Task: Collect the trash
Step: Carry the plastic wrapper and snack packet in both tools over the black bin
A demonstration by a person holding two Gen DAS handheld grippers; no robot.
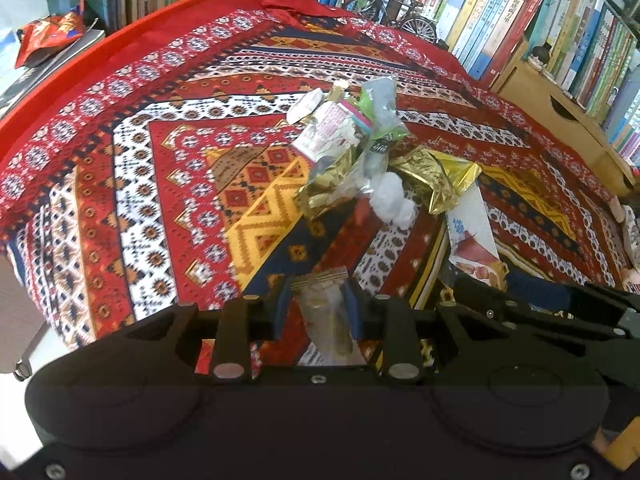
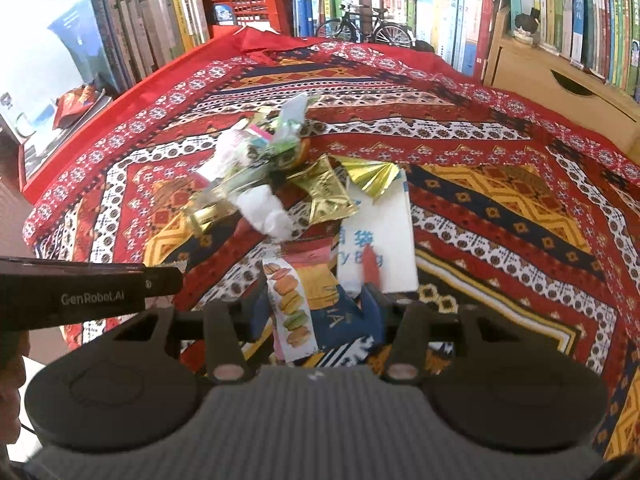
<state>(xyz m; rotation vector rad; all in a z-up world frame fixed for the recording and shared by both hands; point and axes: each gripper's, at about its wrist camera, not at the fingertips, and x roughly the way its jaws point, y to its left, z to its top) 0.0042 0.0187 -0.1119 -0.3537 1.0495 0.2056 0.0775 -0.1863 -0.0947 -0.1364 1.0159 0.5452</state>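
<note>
A: Left gripper (image 1: 318, 300)?
B: Pinching a clear crinkly wrapper (image 1: 330, 320) with a ribbed sealed edge, flat between the blue pads (image 1: 352, 308).
A: Right gripper (image 2: 316, 308)?
B: Clamped on a glossy macaron-print wrapper (image 2: 294, 308), a long strip draped over the jaws, lifted off the patterned cloth (image 2: 500, 208).
A: And the trash pile (image 2: 272, 176)?
B: Heaped near the middle of the cloth. Crumpled gold foil (image 2: 326, 192), folded into sharp creased points. A soft white tissue wad (image 2: 266, 208), lumpy, just beside the foil. Clear cellophane with green print (image 2: 288, 128) behind it, toward the bookshelf side. A flat white paper bag (image 2: 384, 240) with blue lettering touching the foil's near edge, lying smooth on the cloth.
A: The cloth itself?
B: Woven-looking, red, with zigzag and diamond bands, wrinkled at the far edge.
A: Beyond the cloth?
B: Upright book spines (image 2: 440, 8), a small black model bicycle (image 2: 362, 26), a red lattice crate (image 2: 250, 6).
</note>
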